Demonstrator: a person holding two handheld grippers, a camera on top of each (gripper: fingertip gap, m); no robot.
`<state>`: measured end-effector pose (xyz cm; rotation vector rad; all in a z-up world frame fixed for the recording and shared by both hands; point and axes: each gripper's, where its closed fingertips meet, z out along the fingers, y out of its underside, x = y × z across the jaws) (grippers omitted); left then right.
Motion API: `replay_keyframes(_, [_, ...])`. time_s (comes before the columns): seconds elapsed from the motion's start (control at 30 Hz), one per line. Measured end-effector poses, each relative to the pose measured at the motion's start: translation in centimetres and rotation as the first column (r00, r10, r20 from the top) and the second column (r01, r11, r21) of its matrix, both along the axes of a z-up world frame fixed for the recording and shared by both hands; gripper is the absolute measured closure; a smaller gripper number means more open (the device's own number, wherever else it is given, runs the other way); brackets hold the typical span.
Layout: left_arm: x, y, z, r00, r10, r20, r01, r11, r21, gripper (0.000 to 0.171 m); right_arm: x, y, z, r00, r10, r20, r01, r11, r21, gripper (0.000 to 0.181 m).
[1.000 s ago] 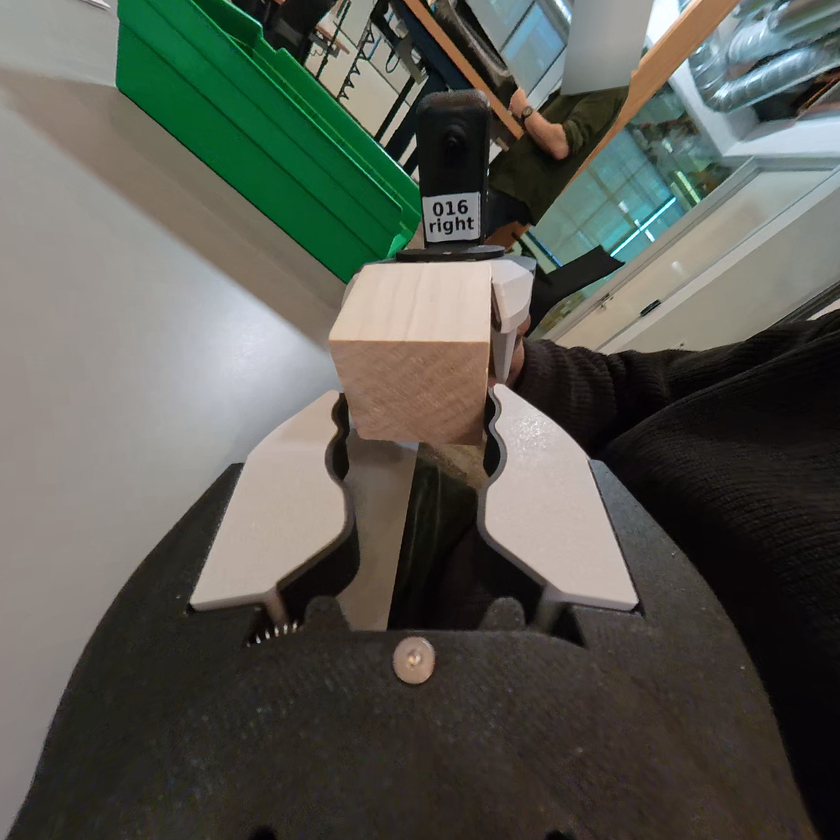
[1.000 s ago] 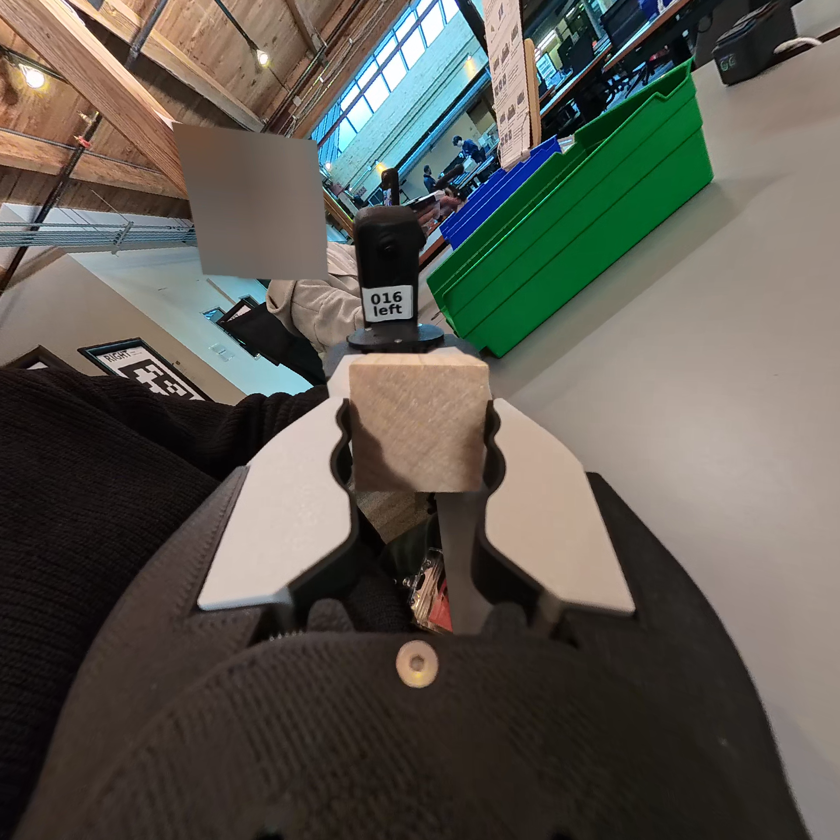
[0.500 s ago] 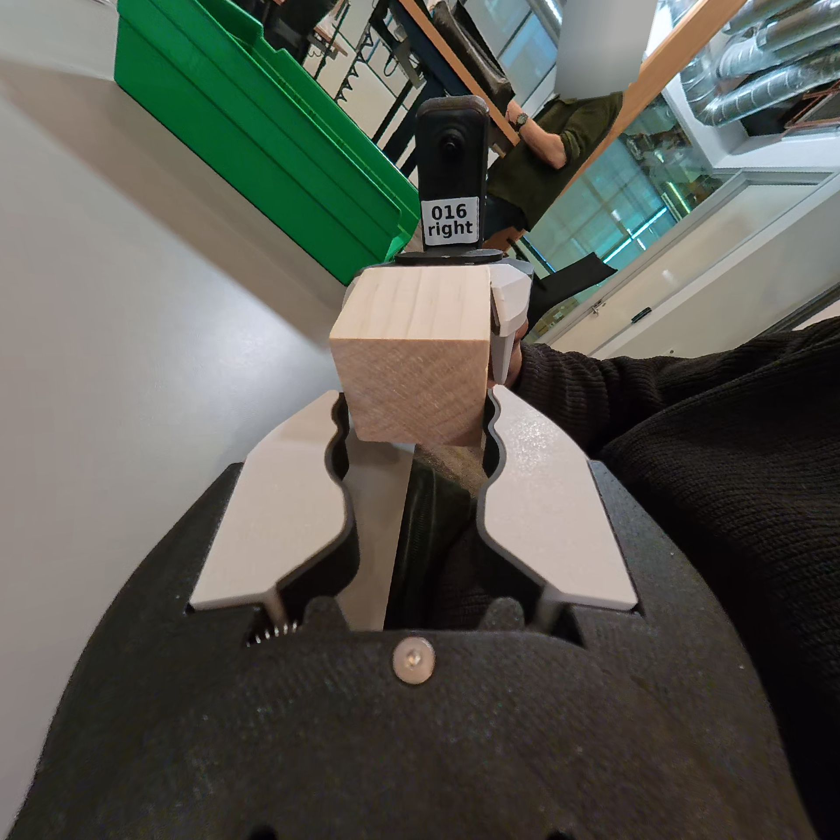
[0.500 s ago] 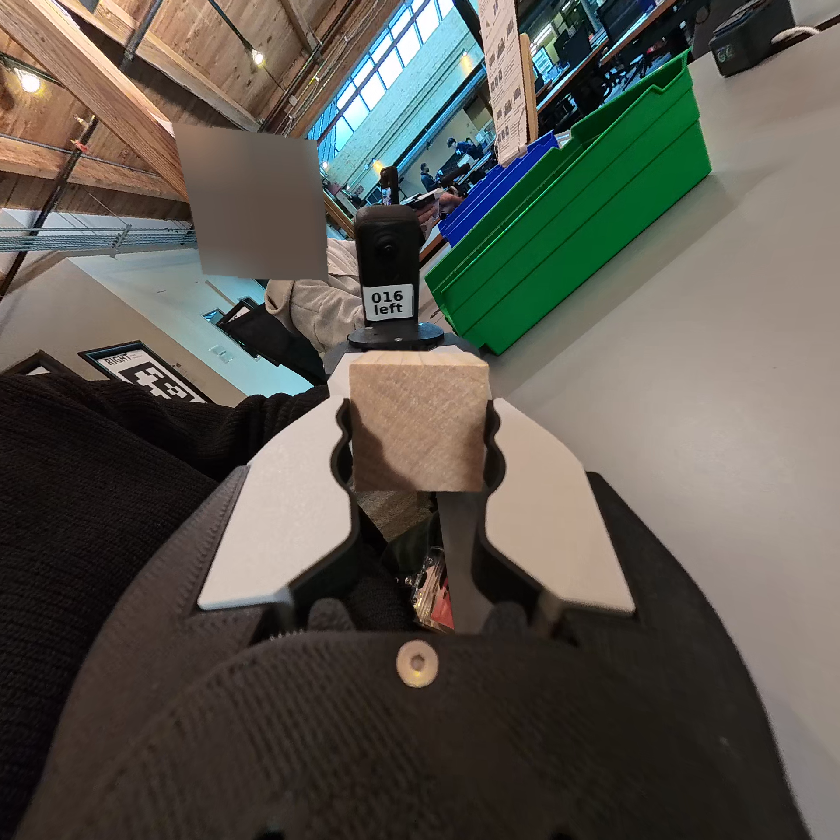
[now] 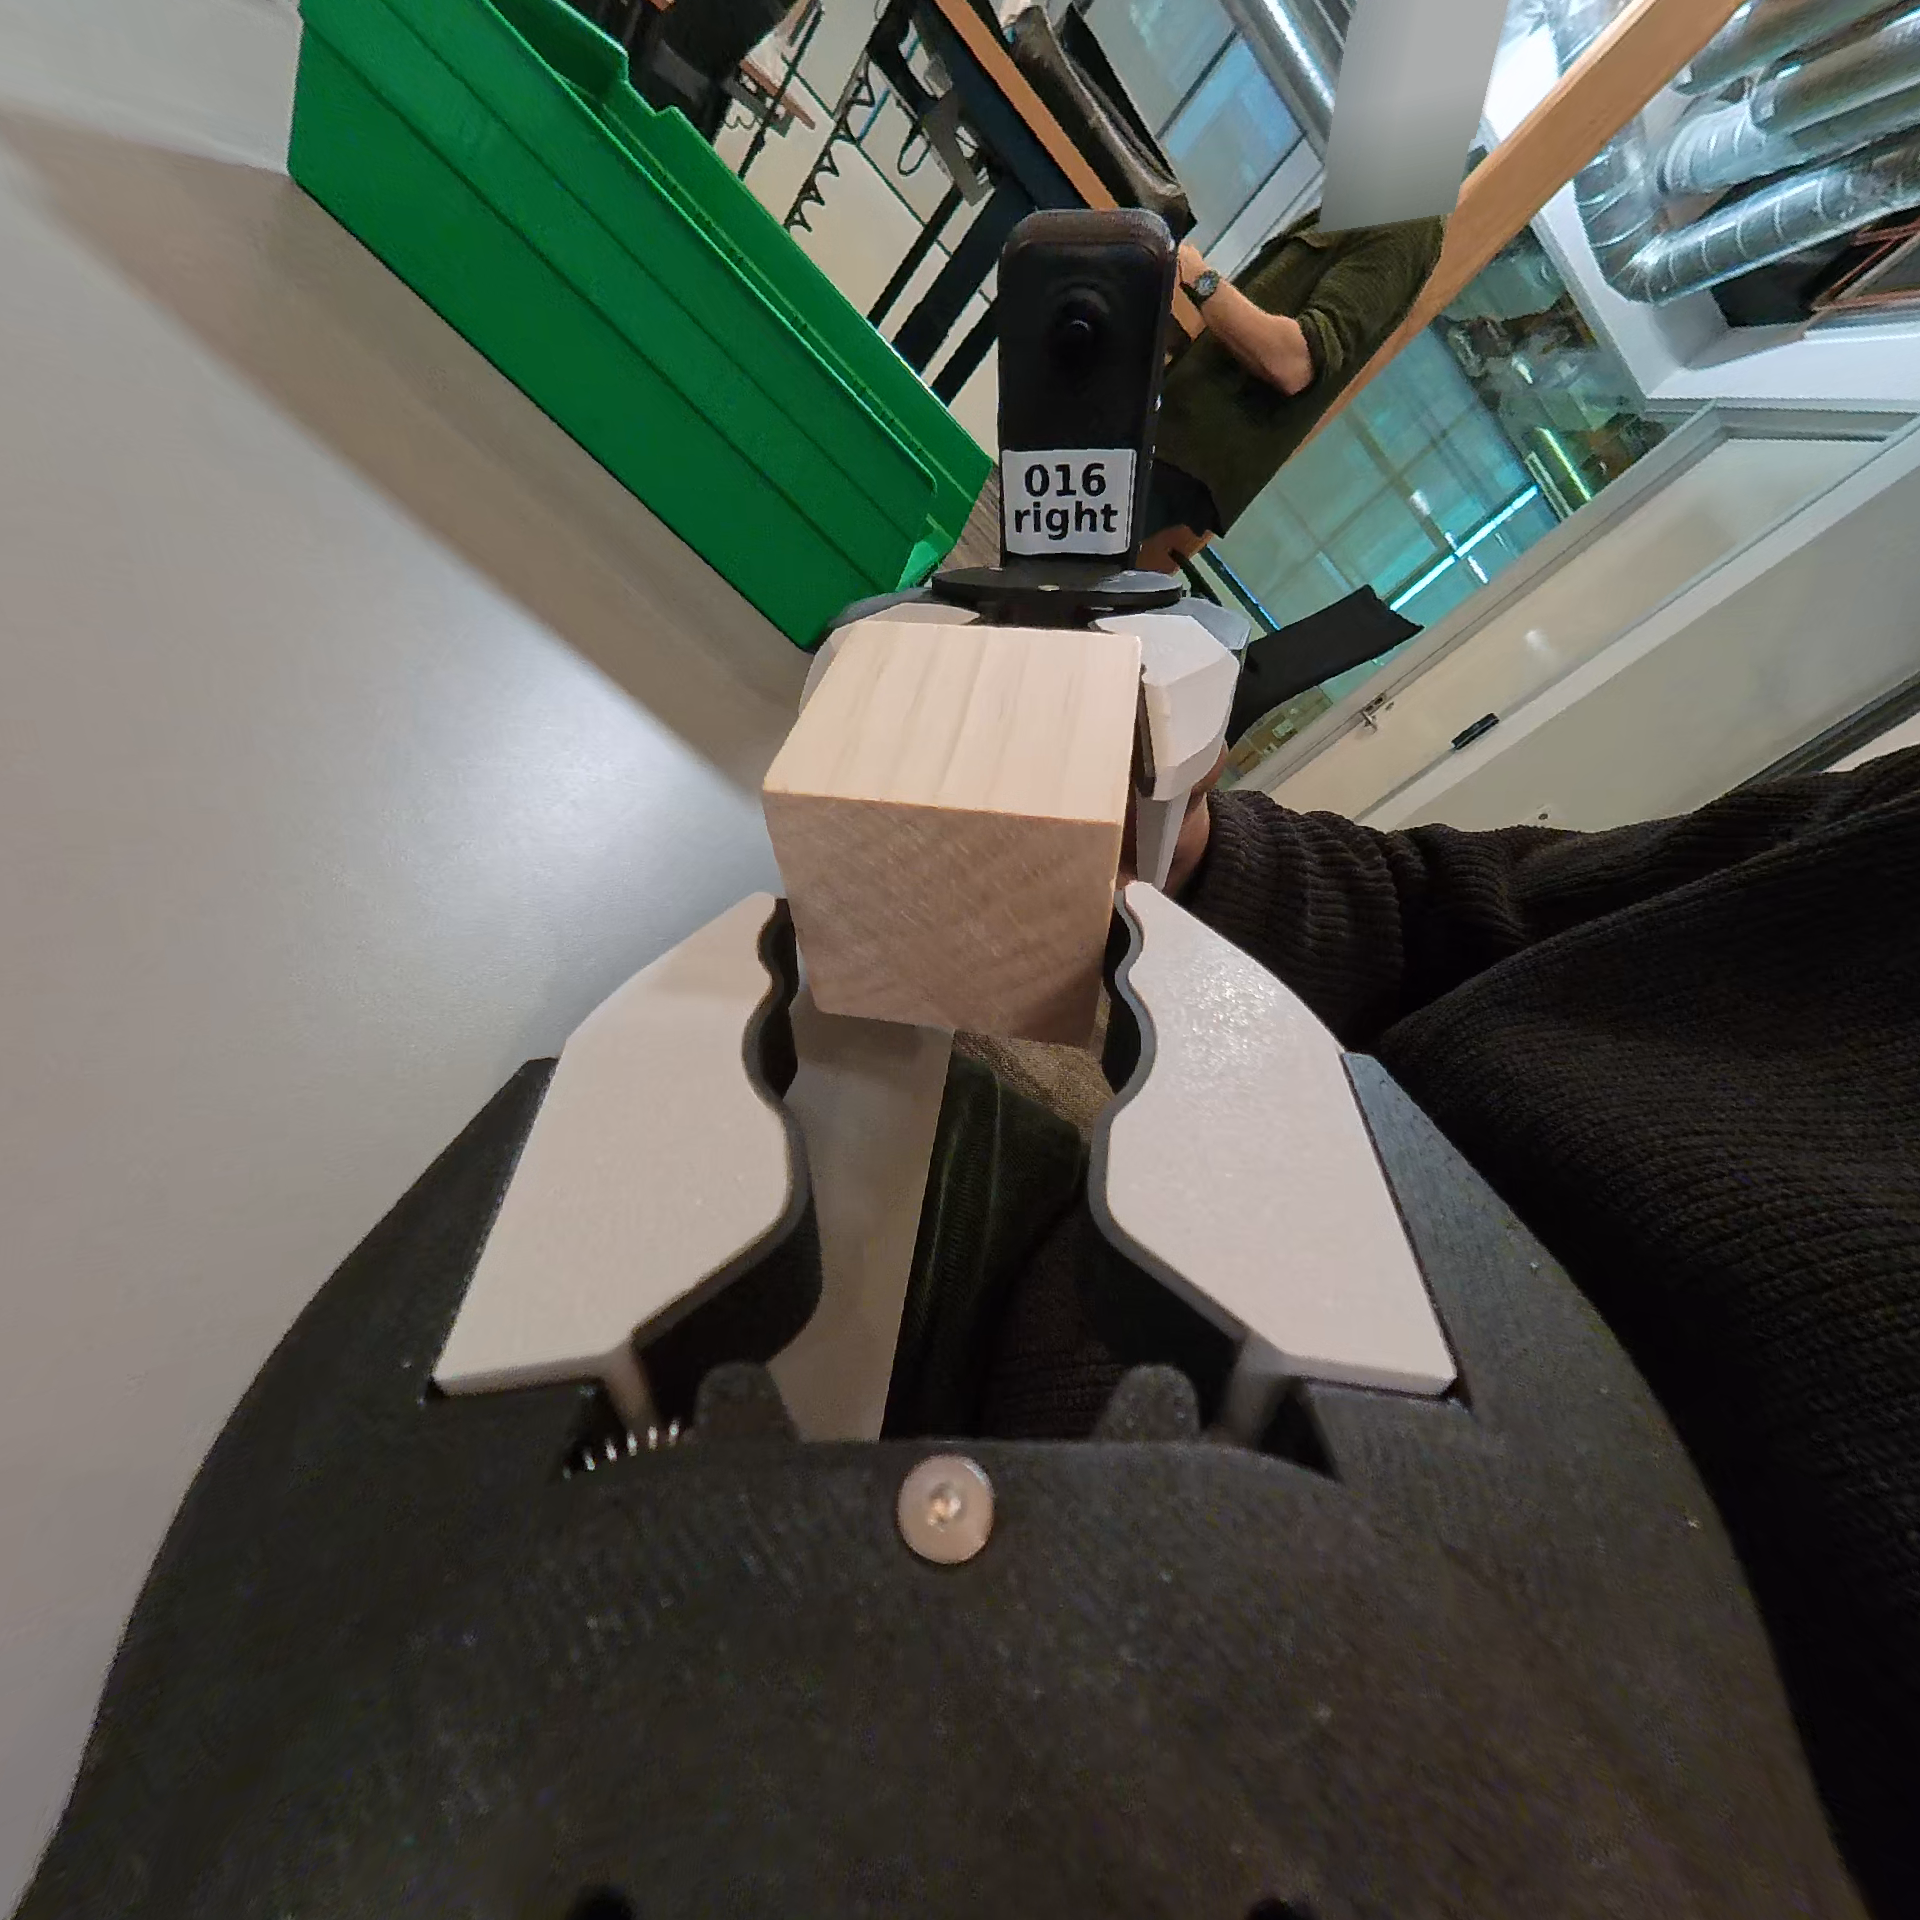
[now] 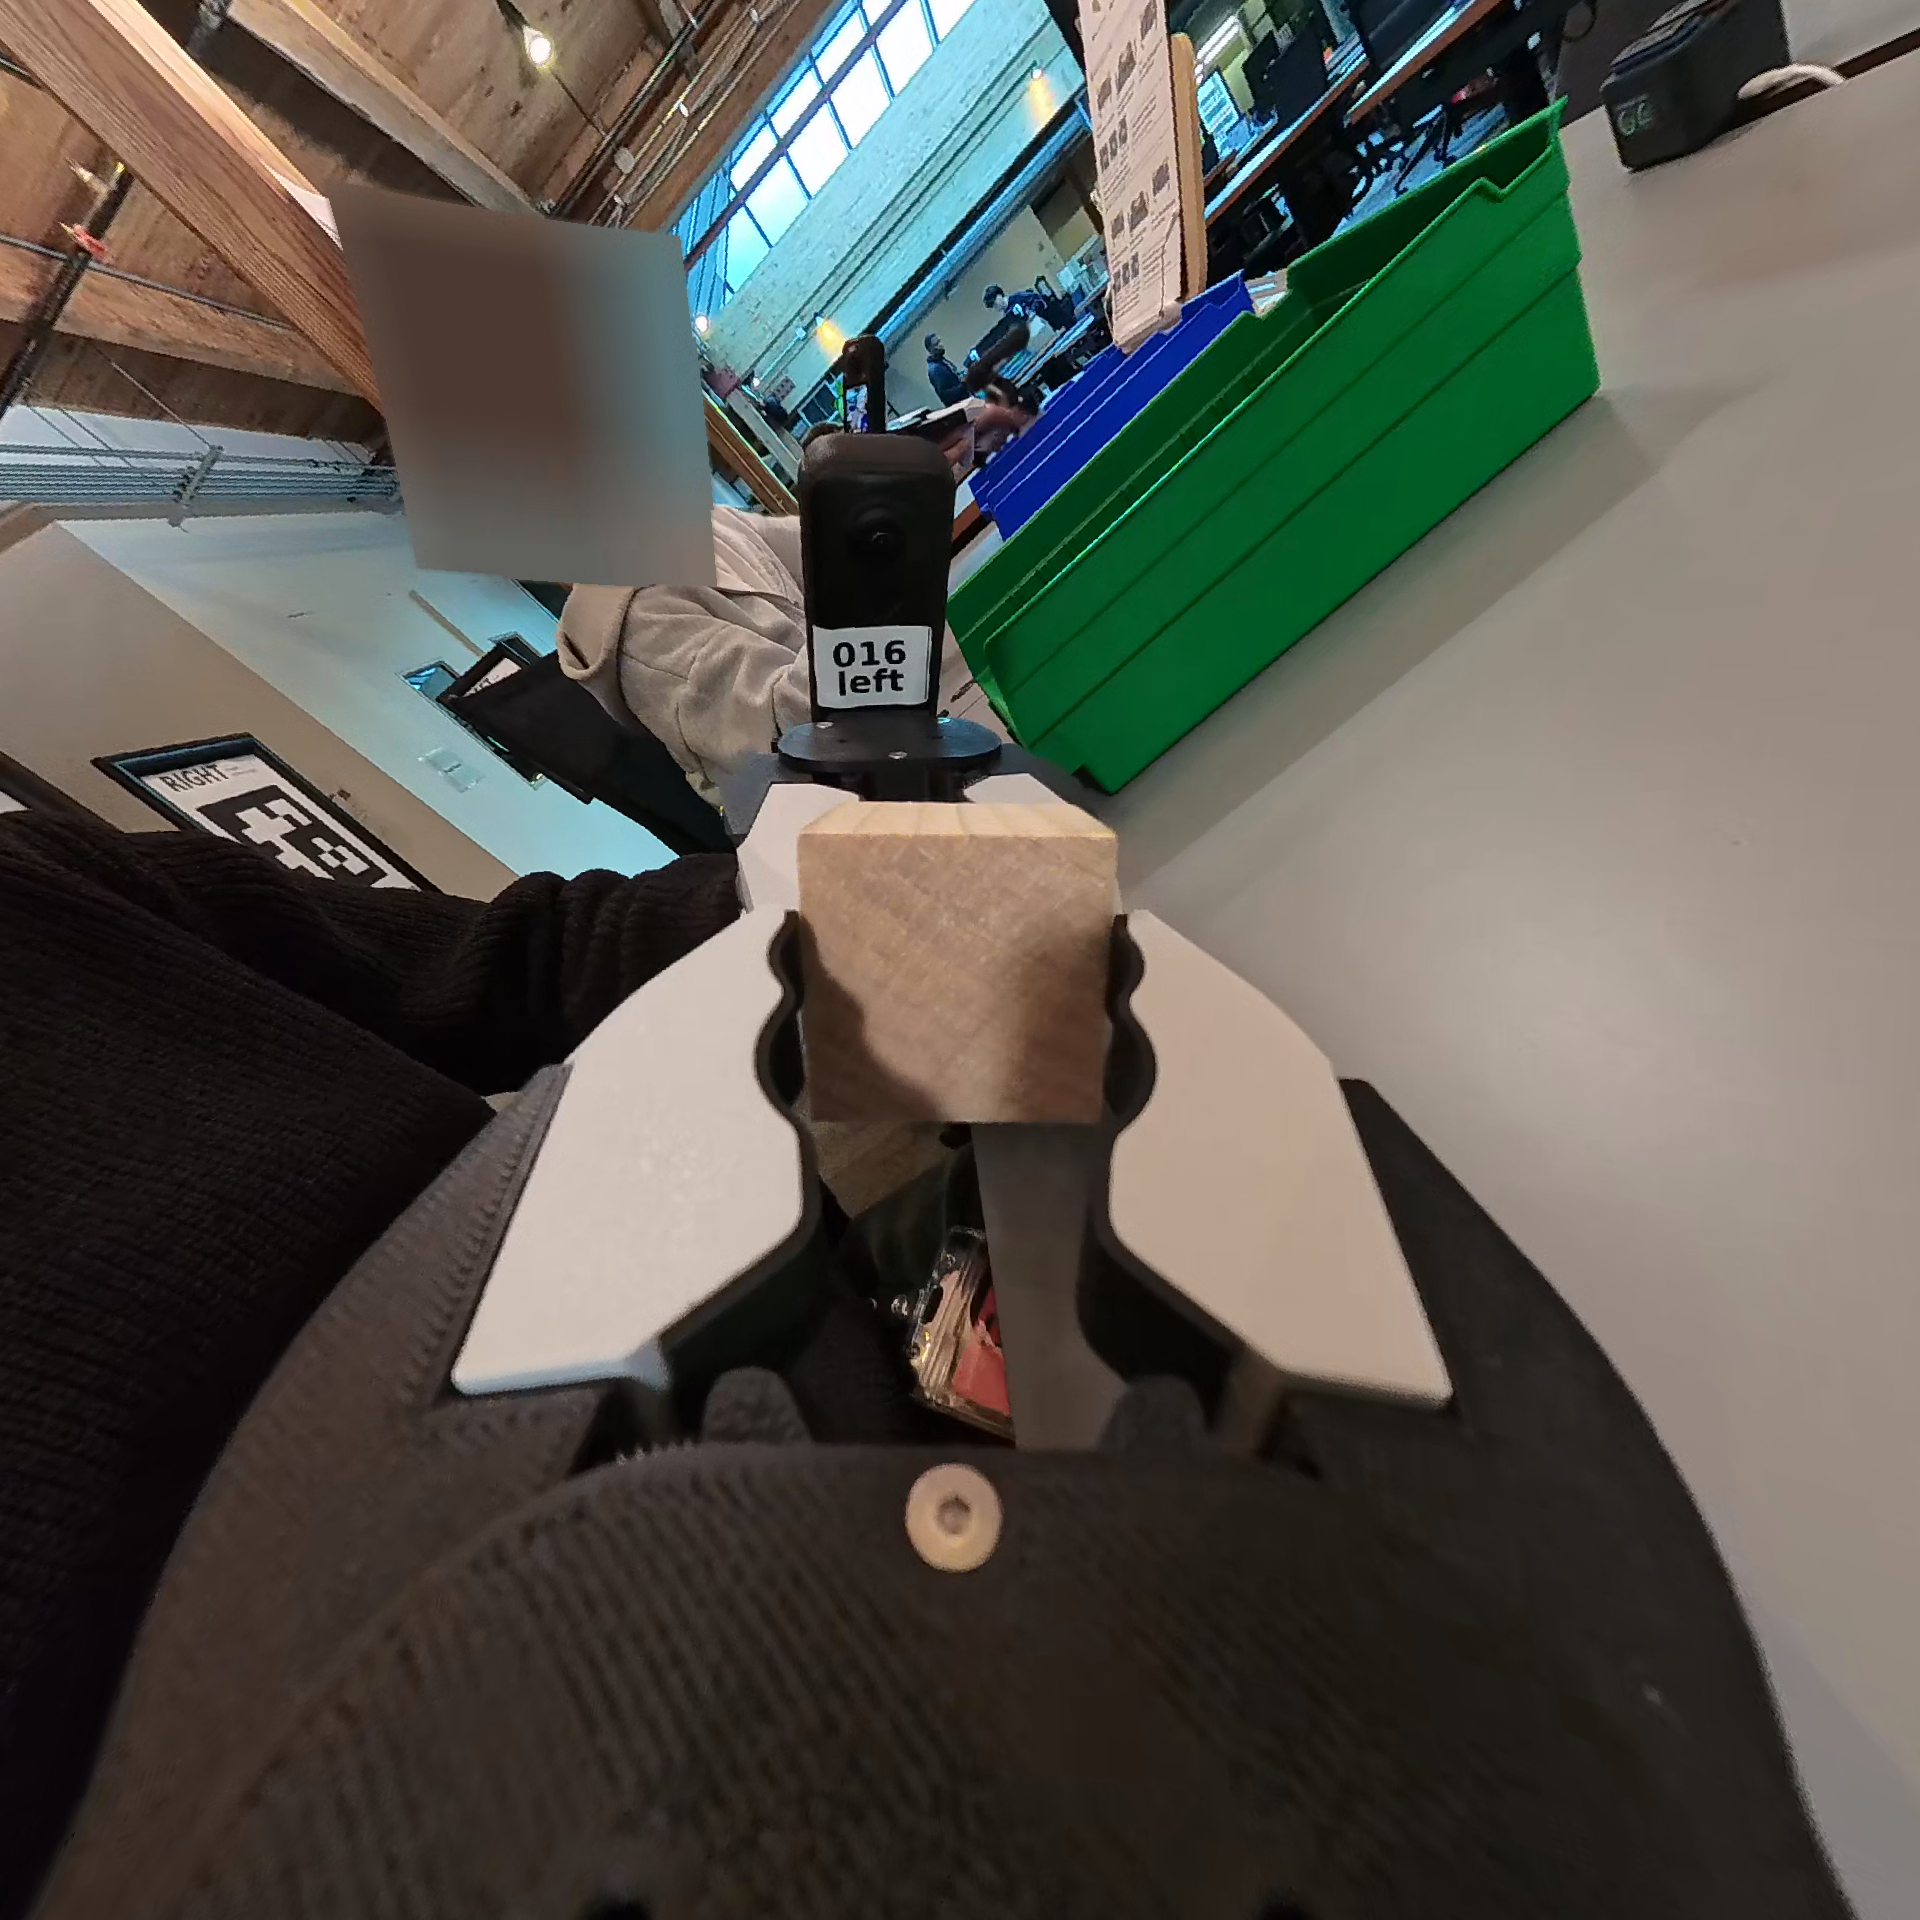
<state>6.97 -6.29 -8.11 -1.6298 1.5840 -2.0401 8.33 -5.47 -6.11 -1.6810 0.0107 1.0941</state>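
Note:
A pale wooden cube is held above the grey table, between both grippers, which face each other. My left gripper is shut on the near side of the cube. The right gripper's white fingers and its black camera post show just behind the cube. In the right wrist view my right gripper is shut on the same cube. The left gripper's camera post stands behind it. Black knitted sleeves lie beside both grippers.
The grey table also shows in the right wrist view. Green bins stand on its far side, also in the right wrist view, with blue bins behind. A black case sits far off. People are in the background.
Both grippers stay shut on the cube. The pair has shifted only slightly, and the background slides a little in both views.

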Motion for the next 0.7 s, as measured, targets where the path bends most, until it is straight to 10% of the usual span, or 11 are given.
replay_keyframes(0.7, [-0.01, 0.28, 0.44, 1.000, 0.010, 0.018, -0.009, 1.000, -0.026, 0.113, 0.06, -0.06, 0.06, 1.000, 0.005, -0.030, -0.005, 1.000, -0.011, 0.124])
